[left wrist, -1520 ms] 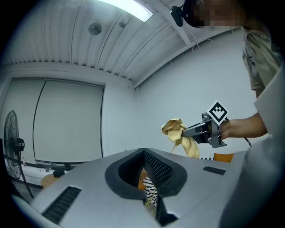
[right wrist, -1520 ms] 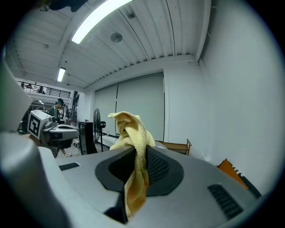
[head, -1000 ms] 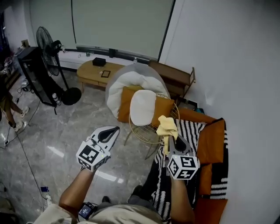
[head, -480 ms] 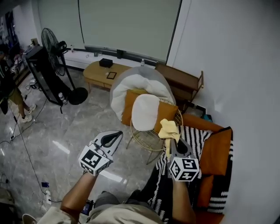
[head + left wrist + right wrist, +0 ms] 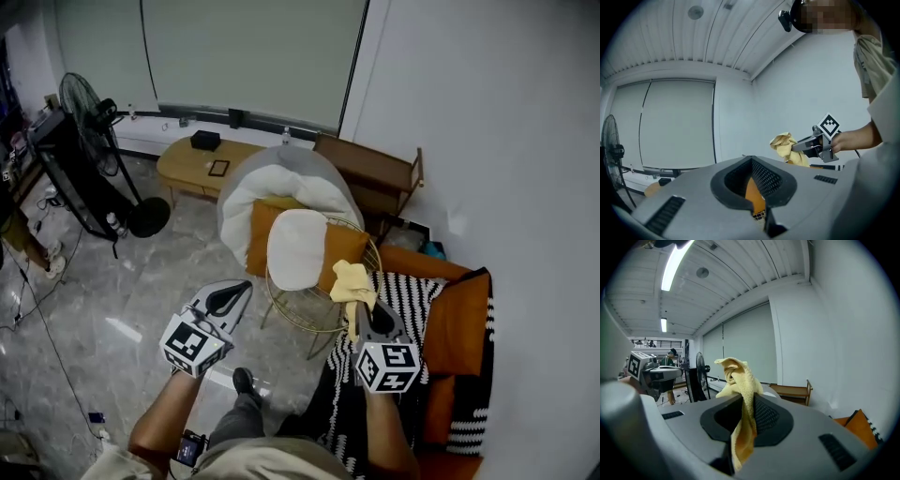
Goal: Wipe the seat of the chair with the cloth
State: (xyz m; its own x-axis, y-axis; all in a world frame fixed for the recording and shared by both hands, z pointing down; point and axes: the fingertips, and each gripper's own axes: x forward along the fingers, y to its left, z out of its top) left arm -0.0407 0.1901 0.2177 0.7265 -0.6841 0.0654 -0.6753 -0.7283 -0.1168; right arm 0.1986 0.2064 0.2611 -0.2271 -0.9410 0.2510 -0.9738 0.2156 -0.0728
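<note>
1. Head view, and the person is standing over a round gold wire-frame chair (image 5: 286, 312), both arms stretched forward with a gripper in each hand.
2. The right gripper (image 5: 362, 309) is up at the chair's right side, its jaws clamped on a crumpled pale-yellow cloth (image 5: 351, 279). The cloth bunches above the tips, over the chair's right rim.
3. The right gripper view backs that up. The jaws are pinched tight on the cloth, with a wad poking up past the pads and a tail trailing down between them toward the camera.
4. Is the cloth touching the wire rim or hanging just above it? From this steep angle it's hard to call.
5. The left gripper (image 5: 239, 289) is out to the chair's left, over the grey marble floor (image 5: 122, 281) and apart from the chair.
6. In the left gripper view, its jaws stand a narrow slit apart with nothing held between them. A sliver of orange shows through the gap.
7. On the chair, a white oval cushion (image 5: 294, 246) is propped against the back, with an orange cushion (image 5: 344, 246) behind it. The wire seat in front of them looks bare.
8. To the right, a black-and-white striped throw (image 5: 412, 295) lies over an orange sofa (image 5: 455, 319), just beside the chair.
9. Behind the chair sits a large grey egg-shaped chair with white padding (image 5: 281, 183).
</note>
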